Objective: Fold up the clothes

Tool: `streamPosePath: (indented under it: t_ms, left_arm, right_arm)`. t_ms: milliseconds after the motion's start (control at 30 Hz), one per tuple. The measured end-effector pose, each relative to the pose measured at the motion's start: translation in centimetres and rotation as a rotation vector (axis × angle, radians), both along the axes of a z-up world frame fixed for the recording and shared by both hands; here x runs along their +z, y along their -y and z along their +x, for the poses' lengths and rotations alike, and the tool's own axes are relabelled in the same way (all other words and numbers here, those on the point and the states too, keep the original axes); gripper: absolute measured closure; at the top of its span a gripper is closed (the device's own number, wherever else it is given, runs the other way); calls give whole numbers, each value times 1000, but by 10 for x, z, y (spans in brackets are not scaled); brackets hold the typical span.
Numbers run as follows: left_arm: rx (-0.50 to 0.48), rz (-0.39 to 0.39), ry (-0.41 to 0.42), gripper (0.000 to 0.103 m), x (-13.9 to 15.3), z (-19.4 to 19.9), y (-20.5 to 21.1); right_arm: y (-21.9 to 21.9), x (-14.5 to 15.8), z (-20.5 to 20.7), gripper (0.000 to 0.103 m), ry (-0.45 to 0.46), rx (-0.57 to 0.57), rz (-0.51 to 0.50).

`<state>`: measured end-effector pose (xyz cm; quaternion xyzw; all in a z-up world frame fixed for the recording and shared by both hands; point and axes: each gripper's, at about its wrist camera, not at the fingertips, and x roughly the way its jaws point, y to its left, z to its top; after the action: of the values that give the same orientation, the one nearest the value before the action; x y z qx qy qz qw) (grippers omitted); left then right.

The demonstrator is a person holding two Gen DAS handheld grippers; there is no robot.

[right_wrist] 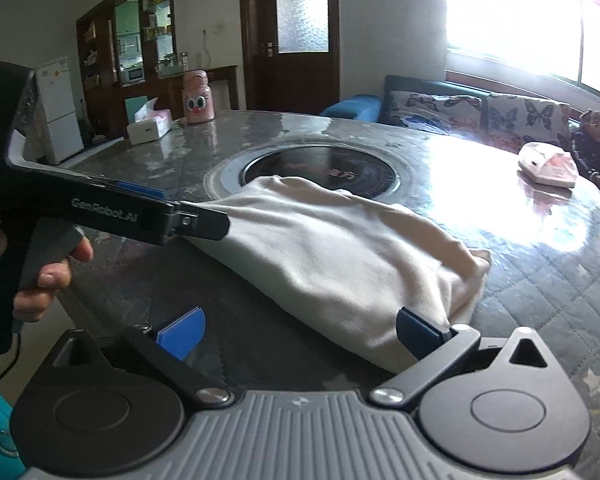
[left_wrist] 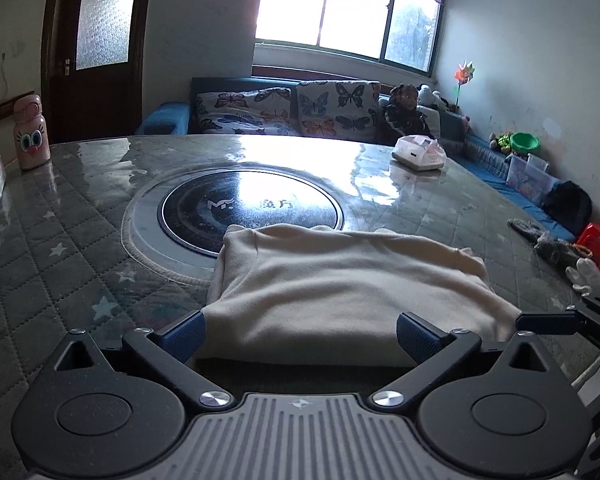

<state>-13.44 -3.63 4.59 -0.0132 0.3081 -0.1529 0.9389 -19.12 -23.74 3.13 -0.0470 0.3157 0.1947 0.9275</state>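
Observation:
A folded cream garment (left_wrist: 340, 280) lies on the table close to the near edge, partly over the round hob. In the left wrist view my left gripper (left_wrist: 300, 334) is open, its blue pads (left_wrist: 188, 330) standing either side of the garment's near edge without pressing it. The right wrist view shows the same garment (right_wrist: 340, 248), with my right gripper (right_wrist: 300, 332) open at its near right corner. One pad (right_wrist: 416, 330) is against the cloth there; the other stands apart. The left gripper (right_wrist: 204, 220), held by a hand (right_wrist: 48, 280), reaches the garment's left end.
The table (left_wrist: 60, 240) has a quilted star cover under glass and a round black hob (left_wrist: 252, 204) in the middle. A pink bottle (left_wrist: 30, 136) and tissue boxes (left_wrist: 418, 154) stand at the far side. A person (left_wrist: 404, 116) sits on the sofa beyond. A grey furry thing (left_wrist: 552, 244) lies at right.

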Motion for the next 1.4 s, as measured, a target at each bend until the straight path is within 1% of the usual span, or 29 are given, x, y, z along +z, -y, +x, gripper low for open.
streamPosePath:
  t_ms: [400, 733, 867, 1167, 1400]
  left_arm:
    - [40, 24, -48, 0, -3, -8, 2]
    - [39, 49, -60, 0, -1, -14, 9]
    - [43, 71, -55, 0, -3, -16, 14]
    - [44, 107, -56, 0, -4, -22, 20]
    - [51, 125, -59, 0, -7, -24, 20]
  right_arm:
    - [5, 2, -13, 0, 26, -43, -5]
    - [4, 7, -23, 0, 61, -50, -9]
    - [5, 7, -24, 0, 63, -62, 0]
    - [2, 8, -29, 0, 75, -52, -4]
    - [0, 6, -31, 0, 77, -52, -6]
